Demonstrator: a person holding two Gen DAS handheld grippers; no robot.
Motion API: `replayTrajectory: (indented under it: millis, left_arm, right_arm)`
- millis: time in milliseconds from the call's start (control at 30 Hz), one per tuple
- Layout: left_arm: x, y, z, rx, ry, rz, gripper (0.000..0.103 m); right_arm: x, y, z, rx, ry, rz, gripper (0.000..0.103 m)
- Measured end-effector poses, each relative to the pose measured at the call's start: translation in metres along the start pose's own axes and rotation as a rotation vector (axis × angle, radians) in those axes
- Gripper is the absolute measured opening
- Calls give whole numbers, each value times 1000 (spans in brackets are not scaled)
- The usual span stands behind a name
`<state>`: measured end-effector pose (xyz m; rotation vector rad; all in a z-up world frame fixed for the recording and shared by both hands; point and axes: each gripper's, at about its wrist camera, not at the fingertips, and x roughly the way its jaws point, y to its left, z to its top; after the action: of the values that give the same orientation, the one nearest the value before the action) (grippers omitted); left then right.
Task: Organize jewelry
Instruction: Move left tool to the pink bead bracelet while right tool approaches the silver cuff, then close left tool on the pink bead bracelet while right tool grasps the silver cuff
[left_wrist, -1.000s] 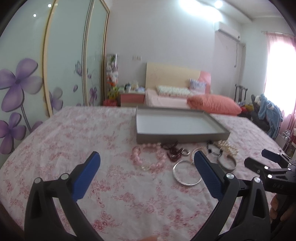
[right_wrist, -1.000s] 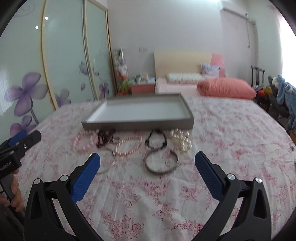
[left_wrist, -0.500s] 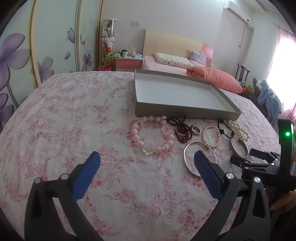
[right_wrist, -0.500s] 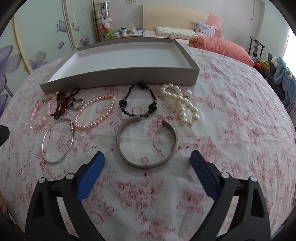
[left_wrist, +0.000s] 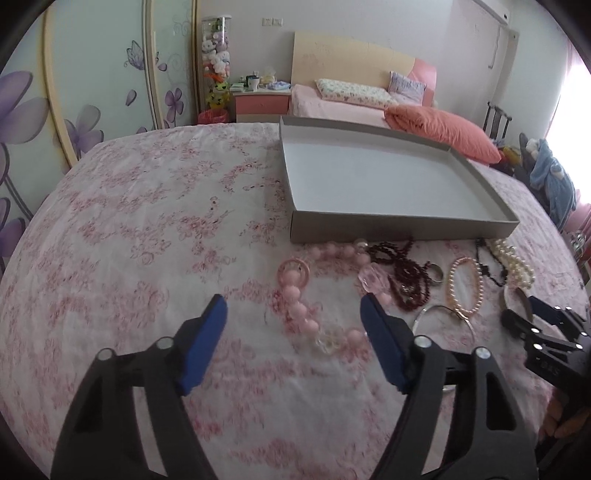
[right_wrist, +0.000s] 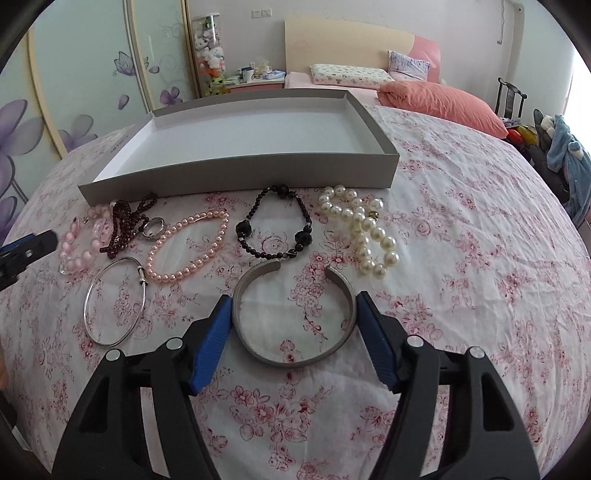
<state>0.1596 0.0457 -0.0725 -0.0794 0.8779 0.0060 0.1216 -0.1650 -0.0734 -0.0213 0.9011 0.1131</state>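
Right wrist alone shows jaws closing around cuff (right_wrist: 293, 314).

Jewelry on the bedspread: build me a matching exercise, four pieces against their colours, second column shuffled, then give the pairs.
Column one:
1. open cuff bangle
2. thin closed bangle
3. faceted bead bracelet
4. large pearl strand

Column two:
A. black
B. cream white
C. dull grey metal
D. shiny silver

Pairs: 1-C, 2-D, 3-A, 4-B.
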Motion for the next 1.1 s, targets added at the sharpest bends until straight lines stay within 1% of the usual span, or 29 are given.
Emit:
replayTrajectory:
  millis: [133, 200, 233, 333, 400, 633, 667, 700, 733, 767, 833, 1000, 1100]
  left_arm:
    - [18, 0, 6, 11, 33, 23, 63]
    - [24, 2, 7, 7, 45, 25, 55]
    - [28, 2, 7, 5, 54, 24, 54]
    - [30, -1, 8, 26, 46, 41, 49]
    - [30, -3, 8, 31, 45, 46, 45]
    - [29, -11, 4, 67, 47, 42, 44]
    - [29, -11, 4, 68, 44, 39, 40]
    - [29, -12, 5, 69, 38, 37, 32]
    - [29, -12, 5, 69, 36, 37, 27]
    - [29, -12, 5, 67, 35, 37, 17]
    - [28, -9, 4, 59, 39, 17, 15]
    - [20, -1, -2, 39, 47, -1, 14]
    - [12, 6, -5, 23, 36, -9, 13]
  right_arm:
    - [0, 0, 1, 1, 0, 1, 68]
    - [-1, -1, 0, 1, 0, 2, 68]
    - [0, 0, 1, 2, 0, 2, 68]
    - [1, -1, 2, 1, 0, 1, 68]
    - [1, -1, 2, 1, 0, 1, 68]
    - [1, -1, 2, 1, 1, 2, 68]
    - [0, -1, 1, 1, 1, 2, 68]
    - [1, -1, 2, 1, 1, 2, 68]
    - [-1, 0, 0, 2, 0, 3, 68]
    - [-1, -1, 0, 4, 0, 5, 68]
    - [-2, -2, 0, 8, -2, 14, 68]
    - [-3, -6, 2, 19, -1, 50, 67]
    - [-6, -11, 1, 43, -3, 71, 67]
